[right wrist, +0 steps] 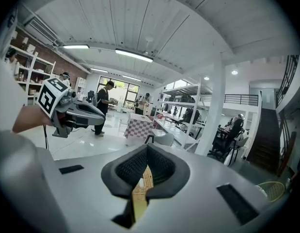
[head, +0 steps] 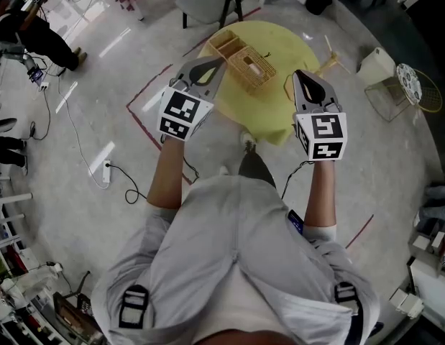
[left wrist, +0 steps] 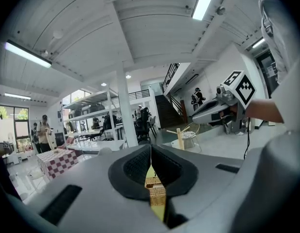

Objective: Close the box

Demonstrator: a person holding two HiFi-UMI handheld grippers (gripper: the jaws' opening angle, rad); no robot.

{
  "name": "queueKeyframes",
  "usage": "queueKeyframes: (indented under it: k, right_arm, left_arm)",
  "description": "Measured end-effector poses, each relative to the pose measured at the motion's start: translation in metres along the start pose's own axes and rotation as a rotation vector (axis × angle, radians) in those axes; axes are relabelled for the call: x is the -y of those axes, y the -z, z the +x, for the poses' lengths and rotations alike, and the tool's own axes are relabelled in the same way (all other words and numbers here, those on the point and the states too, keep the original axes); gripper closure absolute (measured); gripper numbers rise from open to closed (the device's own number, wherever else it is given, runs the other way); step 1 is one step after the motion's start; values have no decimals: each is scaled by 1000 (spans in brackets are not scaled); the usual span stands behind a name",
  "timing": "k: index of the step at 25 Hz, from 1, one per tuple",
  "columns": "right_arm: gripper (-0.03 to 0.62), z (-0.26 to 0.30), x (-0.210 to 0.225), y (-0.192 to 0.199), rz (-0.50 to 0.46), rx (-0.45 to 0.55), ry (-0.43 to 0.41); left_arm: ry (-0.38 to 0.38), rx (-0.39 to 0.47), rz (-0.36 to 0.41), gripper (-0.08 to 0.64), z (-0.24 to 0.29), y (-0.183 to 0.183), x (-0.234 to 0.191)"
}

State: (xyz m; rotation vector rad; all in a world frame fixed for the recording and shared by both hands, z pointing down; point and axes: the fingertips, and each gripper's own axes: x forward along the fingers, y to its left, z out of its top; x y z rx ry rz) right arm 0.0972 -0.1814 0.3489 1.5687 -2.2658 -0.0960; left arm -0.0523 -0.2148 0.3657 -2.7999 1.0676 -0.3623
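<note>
You wear a light grey short-sleeved shirt (head: 236,228), with black buckled straps (head: 134,306) low on either side. Your left gripper (head: 216,65) and right gripper (head: 300,75) are smooth grey tapering shells. Each carries a white cube (head: 182,113) printed with black square markers. Thin dark cables (head: 290,178) trail from both, and black ribbed pads (left wrist: 137,166) line them inside.

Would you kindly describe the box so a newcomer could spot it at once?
Find the round yellow table ahead of the person. At its far left sits the box, tan wickerwork standing open, the only woven thing on that table.
</note>
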Motion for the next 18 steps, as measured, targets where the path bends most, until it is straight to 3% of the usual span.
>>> queueKeyframes:
  k: [18]
  right_arm:
    - [569, -7, -20, 6, 11, -18, 1]
  left_arm:
    - [24, -23, -17, 528, -18, 13, 2]
